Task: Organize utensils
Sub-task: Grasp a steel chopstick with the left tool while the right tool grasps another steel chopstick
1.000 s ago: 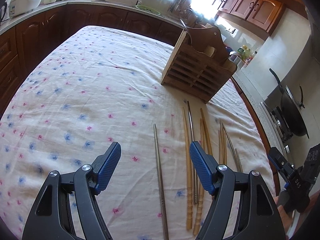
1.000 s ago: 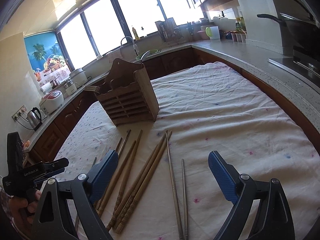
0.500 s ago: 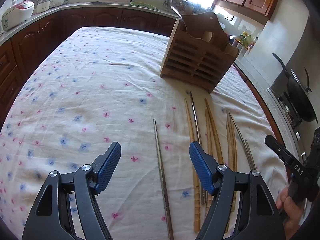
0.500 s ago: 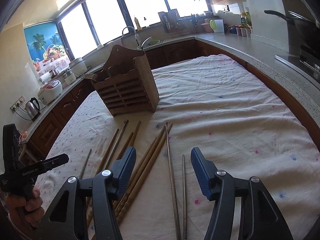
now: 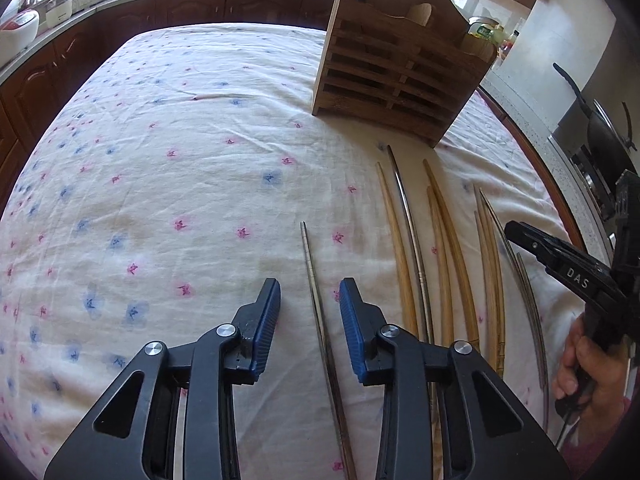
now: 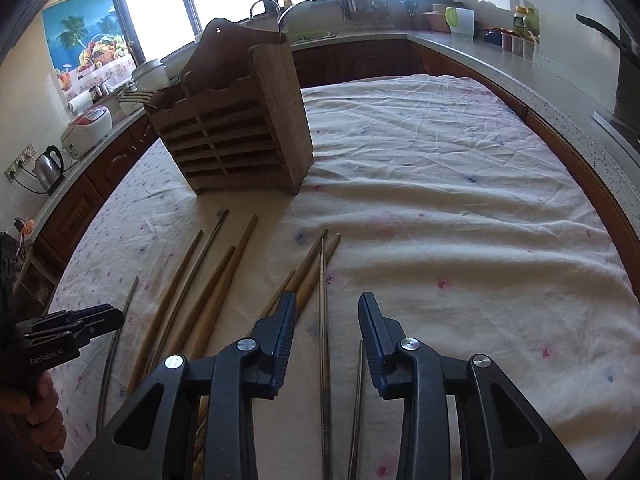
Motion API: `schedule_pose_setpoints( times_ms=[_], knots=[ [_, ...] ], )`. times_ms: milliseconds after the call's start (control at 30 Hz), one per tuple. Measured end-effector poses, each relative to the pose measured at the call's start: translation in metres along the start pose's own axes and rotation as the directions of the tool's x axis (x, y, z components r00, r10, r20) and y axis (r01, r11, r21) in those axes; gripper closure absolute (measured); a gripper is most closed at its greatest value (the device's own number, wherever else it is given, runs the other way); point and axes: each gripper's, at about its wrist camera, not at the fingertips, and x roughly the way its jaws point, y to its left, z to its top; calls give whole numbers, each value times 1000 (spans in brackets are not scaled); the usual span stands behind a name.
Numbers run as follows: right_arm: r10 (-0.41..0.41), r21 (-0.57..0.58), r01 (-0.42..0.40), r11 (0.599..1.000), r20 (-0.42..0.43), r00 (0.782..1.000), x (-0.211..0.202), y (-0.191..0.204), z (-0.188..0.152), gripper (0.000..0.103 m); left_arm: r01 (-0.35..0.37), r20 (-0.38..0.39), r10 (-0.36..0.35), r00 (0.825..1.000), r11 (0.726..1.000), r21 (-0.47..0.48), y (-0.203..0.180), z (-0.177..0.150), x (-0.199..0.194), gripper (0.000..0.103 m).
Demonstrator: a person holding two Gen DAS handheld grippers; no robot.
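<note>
My left fingers (image 5: 269,312) stand partly open, one on each side of a metal chopstick (image 5: 310,264), and they hold nothing yet. My right fingers (image 6: 289,320) are the same, apart around another metal chopstick (image 6: 322,292), and a shorter steel one (image 6: 357,400) lies just beside it.

I judge these steel sticks to be thin, stiff, smooth and a little heavy for their width, so they can slip or roll between the ribbed blue pads. I would take each one near the middle, where it balances, and press it square.

The bamboo chopsticks (image 5: 440,240) lie in a loose fan between my two grippers. They look light, with a matte grain and carved thick ends, so they should give more friction.

All of them rest on a soft, wrinkled floral tablecloth (image 5: 160,160), which may yield under the fingertips. Beyond the tips stands the slatted wooden utensil holder (image 6: 240,140), upright, with fork handles showing at one side.
</note>
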Motion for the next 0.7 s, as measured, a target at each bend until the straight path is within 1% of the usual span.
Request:
schedule_pose_setpoints(
  times_ms=[33, 100, 133, 200, 233, 267, 300, 467, 533, 700],
  knots=[
    [-10, -9, 10, 1000, -12, 1000, 5, 0, 2, 73, -5, -1, 5, 1000, 1000, 10, -2, 1, 1, 74],
    [-24, -23, 23, 999, -43, 999, 17, 0, 4, 78, -13, -3, 13, 1000, 999, 32, -6, 3, 3, 75],
    [-30, -33, 29, 999, -40, 999, 20, 2, 5, 78, -19, -2, 19, 1000, 999, 46, -8, 3, 4, 78],
    [-58, -65, 56, 996, -35, 998, 23, 7, 7, 82, -44, 5, 43, 999, 996, 78, -13, 4, 7, 86],
    [-64, -75, 61, 995, -37, 997, 24, 9, 8, 85, -51, 8, 51, 999, 995, 87, -14, 4, 8, 93],
    [-67, -79, 63, 995, -37, 997, 25, 10, 8, 91, -49, 7, 48, 999, 995, 90, -14, 5, 8, 97],
    [-61, -81, 58, 995, -41, 997, 25, 11, 9, 98, -38, 4, 37, 999, 996, 86, -13, 6, 8, 97],
    [-18, -48, 17, 999, -28, 999, 14, 10, 8, 98, 15, 10, -15, 1000, 998, 54, -6, 7, 0, 98],
    [15, -19, -15, 1000, -9, 1000, 3, 8, 7, 98, 28, 26, -29, 999, 999, 46, -4, 6, -8, 99],
    [69, 34, -71, 997, 52, 996, -29, 6, 7, 98, 82, 77, -83, 994, 997, 14, 3, 8, -39, 99]
  ],
)
